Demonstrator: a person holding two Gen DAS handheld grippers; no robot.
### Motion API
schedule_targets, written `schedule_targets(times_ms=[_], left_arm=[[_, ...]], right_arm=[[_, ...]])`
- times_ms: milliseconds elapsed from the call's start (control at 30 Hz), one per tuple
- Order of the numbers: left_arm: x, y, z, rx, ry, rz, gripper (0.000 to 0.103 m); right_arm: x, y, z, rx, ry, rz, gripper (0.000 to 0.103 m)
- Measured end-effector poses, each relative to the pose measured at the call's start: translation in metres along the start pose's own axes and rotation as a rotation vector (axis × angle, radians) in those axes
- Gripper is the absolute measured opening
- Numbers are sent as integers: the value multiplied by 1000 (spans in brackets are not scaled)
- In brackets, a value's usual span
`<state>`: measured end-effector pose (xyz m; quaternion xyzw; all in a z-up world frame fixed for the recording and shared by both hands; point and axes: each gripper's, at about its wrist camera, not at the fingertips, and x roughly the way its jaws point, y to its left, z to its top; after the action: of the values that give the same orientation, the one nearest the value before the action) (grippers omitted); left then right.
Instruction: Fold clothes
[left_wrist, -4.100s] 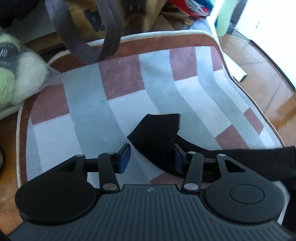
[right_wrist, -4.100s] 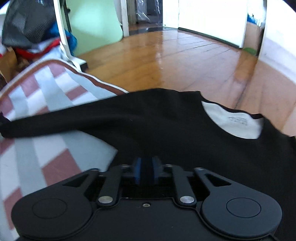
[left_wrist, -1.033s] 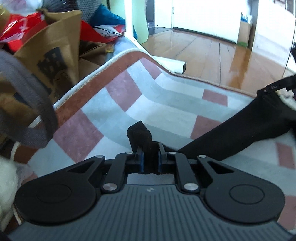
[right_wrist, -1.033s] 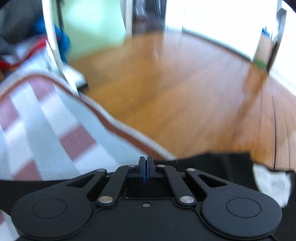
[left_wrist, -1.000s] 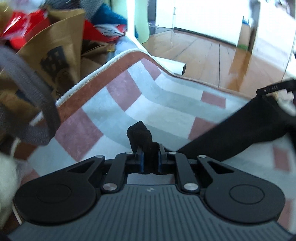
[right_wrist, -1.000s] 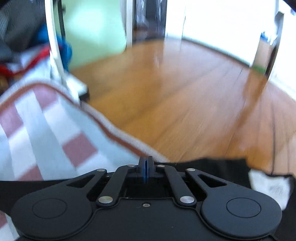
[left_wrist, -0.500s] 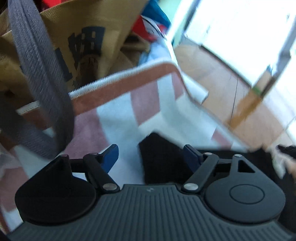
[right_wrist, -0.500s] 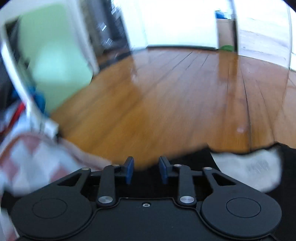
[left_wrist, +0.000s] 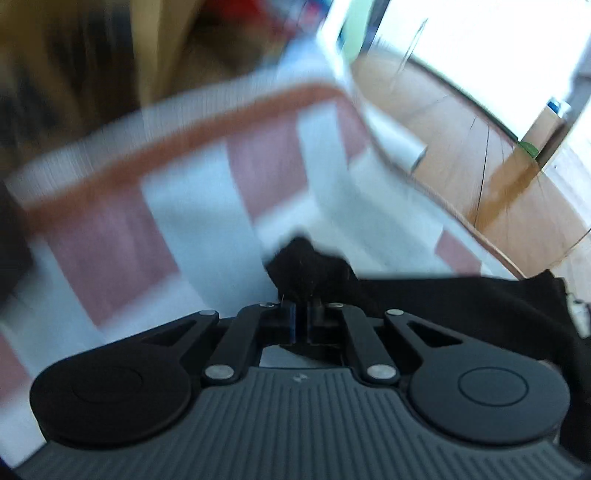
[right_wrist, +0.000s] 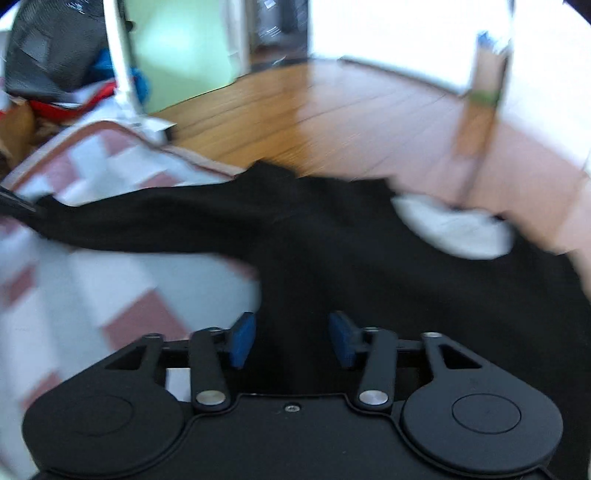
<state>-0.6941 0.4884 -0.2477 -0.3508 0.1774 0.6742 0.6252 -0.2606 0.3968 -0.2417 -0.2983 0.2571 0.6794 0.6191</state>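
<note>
A black long-sleeved top (right_wrist: 332, 240) lies spread over a checked rug (right_wrist: 92, 280), its white inner neck (right_wrist: 454, 229) at the far right. One sleeve (right_wrist: 129, 221) stretches left across the rug. In the blurred left wrist view my left gripper (left_wrist: 301, 321) is shut on the bunched end of that black sleeve (left_wrist: 306, 266), which sticks up just beyond the fingers. My right gripper (right_wrist: 291, 339) hovers over the body of the top near the armpit. Its jaws are opening, and the blue pads (right_wrist: 242, 339) stand apart with black cloth below the gap, not pinched.
The rug (left_wrist: 184, 206) has red, grey and white squares and a brown border. A wooden floor (right_wrist: 332, 122) runs beyond it. A brown bag (left_wrist: 92, 55) and a heap of coloured clothes (right_wrist: 74, 92) crowd the far left side.
My left gripper opened half a second ago and has shut again on the sleeve end. My right gripper went from shut to open and swung back over the top's body.
</note>
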Motion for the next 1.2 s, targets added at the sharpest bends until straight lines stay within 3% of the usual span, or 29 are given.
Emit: schedule_targets(times_ms=[100, 167, 300, 333, 433, 500, 533, 600, 833, 900, 933, 1067, 1133, 1200], left_arm=[[-27, 10, 1, 0, -57, 49, 4], [-25, 18, -8, -34, 3, 60, 4], [6, 18, -33, -50, 149, 172, 12], [6, 16, -35, -61, 151, 188, 12], [-2, 4, -34, -83, 122, 222, 33], [-14, -14, -36, -67, 111, 227, 75], [-20, -25, -37, -59, 106, 228, 84], [-37, -40, -47, -35, 92, 191, 86], [-81, -119, -56, 137, 6, 159, 86], [-92, -149, -52, 221, -1, 91, 86], [-96, -164, -52, 263, 7, 41, 86], [-100, -232, -59, 363, 43, -160, 86], [-99, -266, -67, 394, 50, -223, 86], [-96, -303, -78, 430, 57, -272, 86]], right_arm=[[-5, -14, -3, 43, -4, 9, 59], [-3, -28, -7, 110, 12, 19, 59], [7, -44, -12, 207, 52, 42, 59], [9, -45, -12, 203, 62, 39, 59], [11, -46, -16, 156, 106, 7, 59], [15, -45, -20, 109, 138, -42, 60], [15, -44, -21, 83, 130, -99, 60], [12, -48, -25, 77, 105, -199, 65], [-10, -123, -14, 444, 112, -206, 65], [-20, -148, -10, 523, 131, -217, 65], [-26, -158, -9, 528, 143, -231, 65], [-51, -189, -7, 355, 215, -340, 66], [-70, -211, -16, 291, 259, -381, 66], [-93, -243, -30, 352, 306, -386, 66]])
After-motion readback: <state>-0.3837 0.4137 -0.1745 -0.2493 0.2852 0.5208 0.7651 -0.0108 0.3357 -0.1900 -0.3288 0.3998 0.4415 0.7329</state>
